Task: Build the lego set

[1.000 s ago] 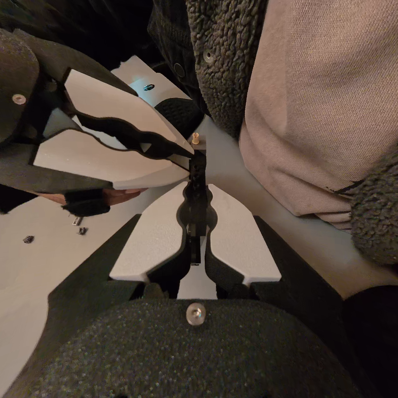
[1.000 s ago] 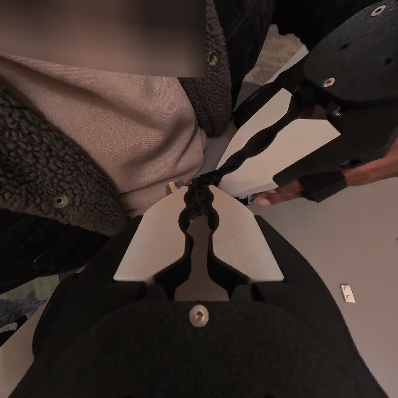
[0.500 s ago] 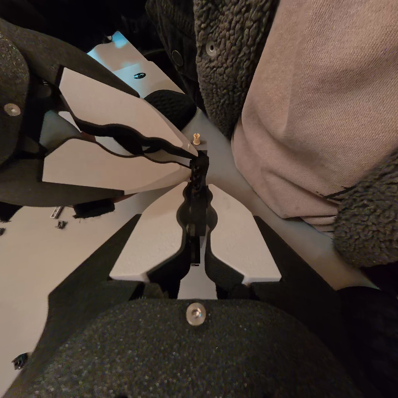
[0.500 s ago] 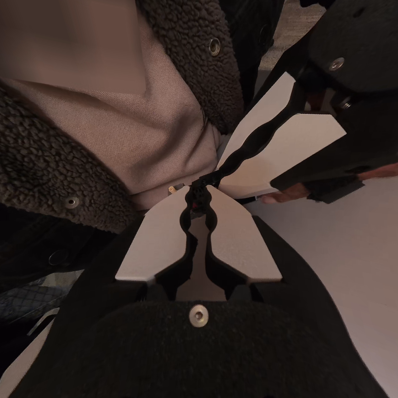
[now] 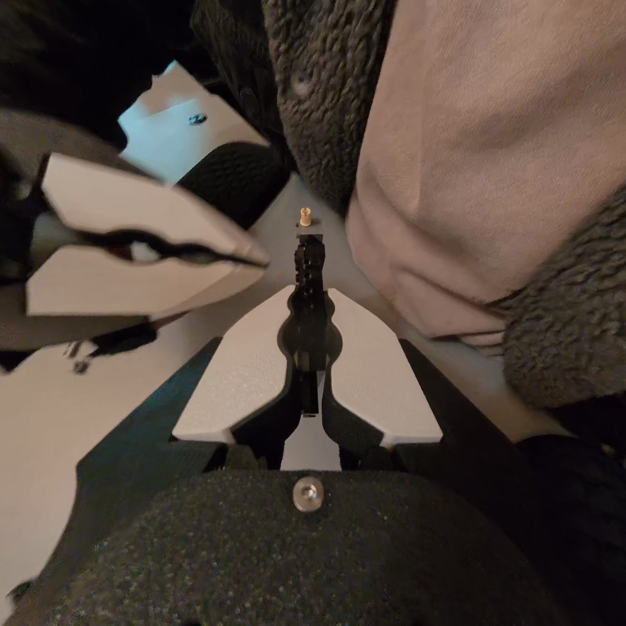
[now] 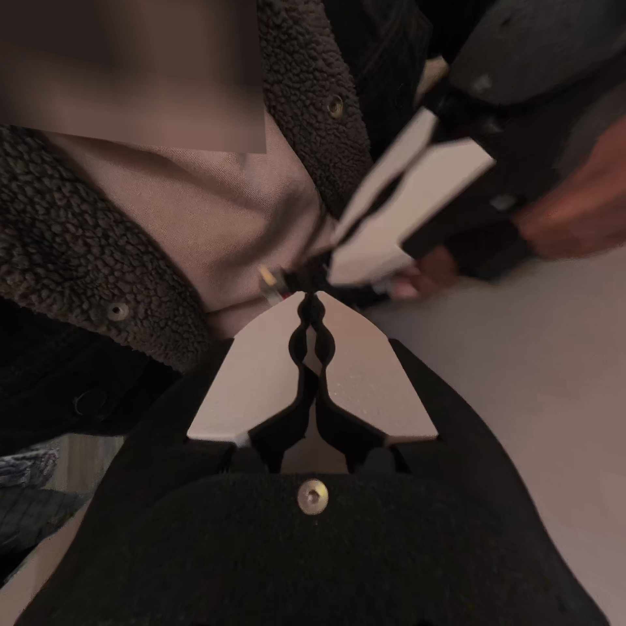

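My left gripper (image 5: 310, 293) is shut on a black lego assembly (image 5: 310, 267), a narrow beam with holes that sticks out past the fingertips. A grey piece (image 5: 310, 231) and a tan pin (image 5: 305, 216) sit at its far end. My right gripper (image 5: 262, 262) comes in from the left with its tips together, a short way off the assembly. In the right wrist view my right gripper (image 6: 311, 298) is shut, and I see nothing between its pads. Just beyond it, blurred, are the assembly (image 6: 306, 276), the tan pin (image 6: 267, 275) and the left gripper (image 6: 330, 267).
A person's torso in a beige shirt (image 5: 474, 169) and a grey fleece jacket (image 6: 84, 220) is close behind the grippers. Small loose pieces (image 5: 79, 366) lie on the white table (image 5: 50, 457) at the left. A hand (image 6: 576, 210) holds the left gripper. The grippers are tip to tip, or close to it.
My right gripper's jaws have closed fully and it has drawn back from the black assembly that it was touching. My left gripper still holds the assembly the same way.
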### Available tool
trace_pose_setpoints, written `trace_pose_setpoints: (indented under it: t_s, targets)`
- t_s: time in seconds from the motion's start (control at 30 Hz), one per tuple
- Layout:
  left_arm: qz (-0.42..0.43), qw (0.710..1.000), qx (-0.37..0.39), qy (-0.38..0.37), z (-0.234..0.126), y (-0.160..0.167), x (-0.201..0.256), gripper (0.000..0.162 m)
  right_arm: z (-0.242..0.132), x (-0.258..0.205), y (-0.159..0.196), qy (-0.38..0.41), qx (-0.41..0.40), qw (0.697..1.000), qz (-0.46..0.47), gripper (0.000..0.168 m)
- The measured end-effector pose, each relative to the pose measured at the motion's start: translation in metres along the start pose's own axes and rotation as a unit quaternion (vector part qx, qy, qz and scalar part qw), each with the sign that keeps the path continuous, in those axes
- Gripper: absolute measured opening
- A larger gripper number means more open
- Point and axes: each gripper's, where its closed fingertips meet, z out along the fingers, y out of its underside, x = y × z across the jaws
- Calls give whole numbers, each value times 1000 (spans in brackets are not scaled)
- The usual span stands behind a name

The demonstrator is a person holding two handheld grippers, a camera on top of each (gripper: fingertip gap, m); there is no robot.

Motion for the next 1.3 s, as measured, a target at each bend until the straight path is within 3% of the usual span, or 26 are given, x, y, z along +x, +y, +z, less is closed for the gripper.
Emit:
trace_pose_setpoints:
  t_s: [0.2,0.47,0.9,1.13,1.23,1.3]
  targets:
    - [-1,1000,-2,-14,-1,2,-3,11,-13,7,-7,39,44,998,7,0]
    - [-5,1000,0,-21,1,3,-10,11,9,-2,-4,7,13,1000,20,13]
    - [-11,1000,2,-15,2,0,-3,11,12,-1,-7,-41,-4,999,9,7]
    - [-11,999,-14,-32,1,4,-8,11,3,4,-4,-28,14,1000,5,7]
    - [3,1000,-12,15,8,1,12,11,-13,11,3,-10,23,999,28,6]
    - [18,999,-25,-25,2,7,3,11,-16,8,4,2,30,999,26,7]
